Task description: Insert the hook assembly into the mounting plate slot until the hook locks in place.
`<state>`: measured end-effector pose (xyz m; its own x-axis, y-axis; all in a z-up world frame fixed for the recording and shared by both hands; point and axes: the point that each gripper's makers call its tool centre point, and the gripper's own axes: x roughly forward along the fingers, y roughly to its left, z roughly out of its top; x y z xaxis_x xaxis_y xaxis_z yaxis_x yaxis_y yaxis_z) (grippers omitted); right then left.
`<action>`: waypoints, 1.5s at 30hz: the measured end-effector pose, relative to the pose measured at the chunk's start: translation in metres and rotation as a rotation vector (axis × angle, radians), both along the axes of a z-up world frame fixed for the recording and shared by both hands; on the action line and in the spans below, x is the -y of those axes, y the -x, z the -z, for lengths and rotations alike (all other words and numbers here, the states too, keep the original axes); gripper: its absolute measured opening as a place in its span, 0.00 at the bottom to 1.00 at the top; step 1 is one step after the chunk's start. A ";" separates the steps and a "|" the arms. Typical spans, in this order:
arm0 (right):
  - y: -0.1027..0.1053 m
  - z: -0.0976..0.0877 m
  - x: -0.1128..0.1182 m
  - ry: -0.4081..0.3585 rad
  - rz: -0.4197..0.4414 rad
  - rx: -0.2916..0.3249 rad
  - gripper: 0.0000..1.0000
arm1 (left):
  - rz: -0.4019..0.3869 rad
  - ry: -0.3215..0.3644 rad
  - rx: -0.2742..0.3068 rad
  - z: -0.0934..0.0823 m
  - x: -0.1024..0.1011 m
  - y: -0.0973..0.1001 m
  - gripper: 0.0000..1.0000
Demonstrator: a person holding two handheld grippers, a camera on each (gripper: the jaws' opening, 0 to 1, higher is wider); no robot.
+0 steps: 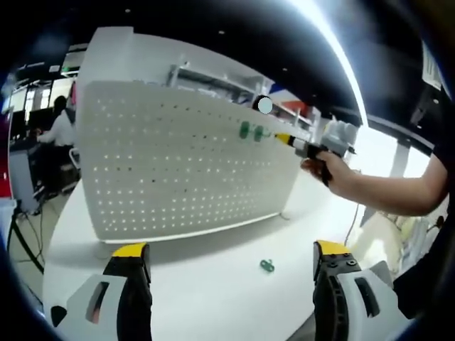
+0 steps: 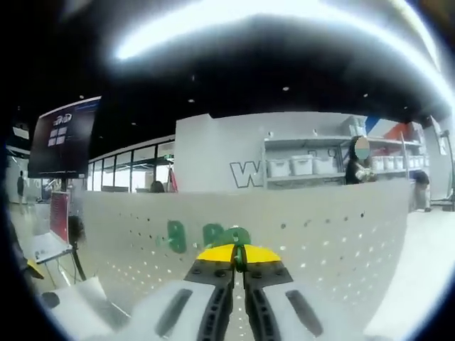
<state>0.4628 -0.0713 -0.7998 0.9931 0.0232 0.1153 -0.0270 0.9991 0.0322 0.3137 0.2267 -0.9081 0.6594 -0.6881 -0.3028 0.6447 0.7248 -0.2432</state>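
Right gripper [image 2: 239, 257], jaws pinched on a green hook [image 2: 240, 254], holds it against the white pegboard [image 1: 178, 163] beside two mounted green hooks [image 1: 251, 131]. Insertion is underway; next, press until it locks. Left gripper [image 1: 231, 266] hangs wide; a spare hook [image 1: 267, 266] lies on the bench [image 1: 213, 284].

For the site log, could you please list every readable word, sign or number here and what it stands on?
"W": large outlined letter on the white wall, cut off by the shelving.
Dark hanging screen: white logo and tiles, too blurred to read.
Pegboard: no text.
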 end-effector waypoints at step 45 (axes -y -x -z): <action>-0.028 0.006 0.018 -0.066 0.092 0.024 0.00 | -0.040 -0.005 -0.022 0.007 -0.011 -0.006 0.94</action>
